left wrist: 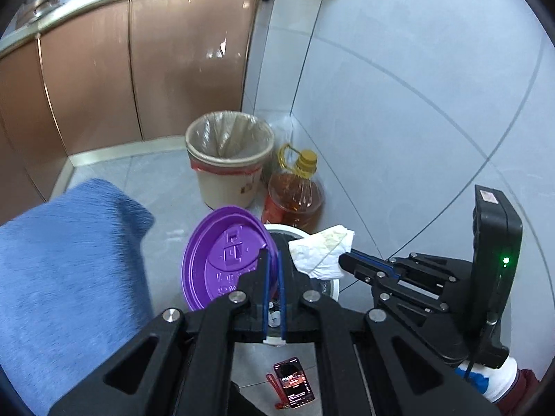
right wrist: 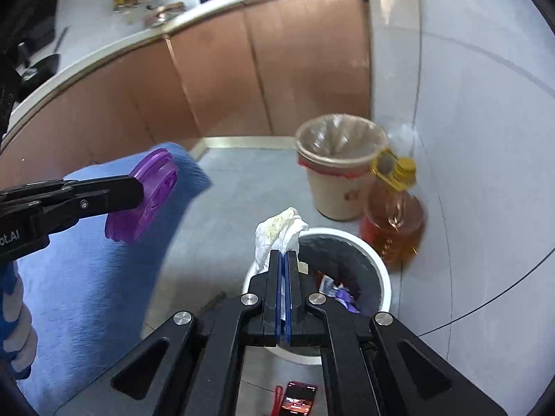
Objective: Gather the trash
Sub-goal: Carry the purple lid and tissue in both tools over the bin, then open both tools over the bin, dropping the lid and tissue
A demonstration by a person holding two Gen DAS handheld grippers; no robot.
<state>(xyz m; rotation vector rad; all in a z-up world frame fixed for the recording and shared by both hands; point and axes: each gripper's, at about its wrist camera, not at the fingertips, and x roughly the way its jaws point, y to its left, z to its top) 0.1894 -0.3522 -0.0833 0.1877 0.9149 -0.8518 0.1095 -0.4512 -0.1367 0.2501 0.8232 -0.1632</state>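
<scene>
Bins: two on the tiled floor. A white bin (right wrist: 380,260) holds scraps and sits under both grippers. A beige lined bin (left wrist: 229,159) stands beyond it, by the corner of the brown cabinet (left wrist: 138,69).
Lids: one purple lid (left wrist: 222,256), held on edge, its face turned toward the left camera.
Tissues: one crumpled white tissue (right wrist: 277,235), sticking up and forward out of the fingers, over the near rim of the white bin.
Left gripper (left wrist: 272,270): clamped on the purple lid's rim.
Right gripper (right wrist: 284,263): pinched tight on the tissue.
Bottles: one oil bottle (left wrist: 295,190), upright, just beside both bins.
Phones: one phone (left wrist: 294,383), flat on the floor.
Blue cloth (left wrist: 62,270): one, left of the bins.
</scene>
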